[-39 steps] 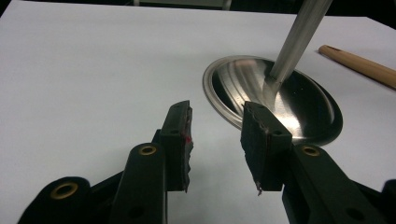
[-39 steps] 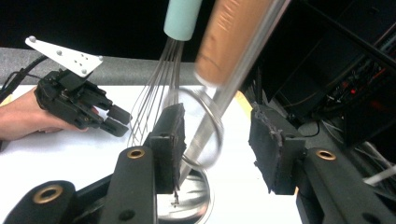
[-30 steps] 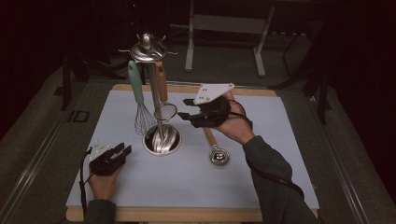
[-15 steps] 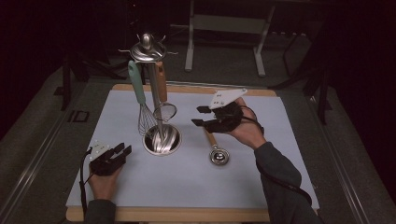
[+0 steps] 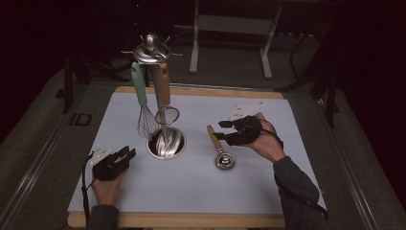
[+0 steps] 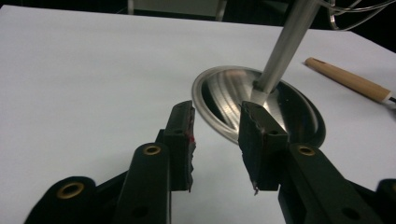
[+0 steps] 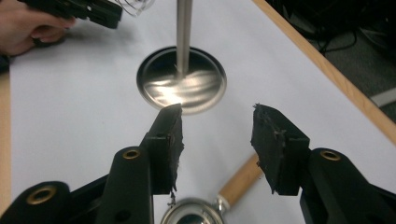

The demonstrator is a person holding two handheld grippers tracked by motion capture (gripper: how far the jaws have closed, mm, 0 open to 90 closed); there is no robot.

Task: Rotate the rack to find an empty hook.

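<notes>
The right tongs (image 5: 229,130) are standing wide with nothing between the jaws, and over the last second they are dropping from a spot beside the stand's hanging utensils down toward the wooden-handled scoop (image 5: 219,147) lying on the counter (image 5: 191,191); in the right gripper view the right tongs (image 7: 215,149) are hovering just above the scoop (image 7: 219,198), whose handle is running up between the jaws and whose metal bowl is sitting at the bottom edge, not yet touched. That descent is suggesting the hand is lining up for a pick on the handle, probably so the scoop can be hung with the others. The left tongs (image 5: 123,155) are resting on the counter where they were a second ago, narrowly parted and empty; in the left gripper view the left tongs (image 6: 215,140) are pointing at the round steel base (image 6: 261,107) of the utensil stand (image 5: 152,52), just short of its rim. The stand is holding a whisk (image 5: 143,108) with a pale green handle and a wood-handled strainer (image 5: 166,103) from its top hooks, both hanging near the pole, with the scoop lying near the base on the right, apart from it
</notes>
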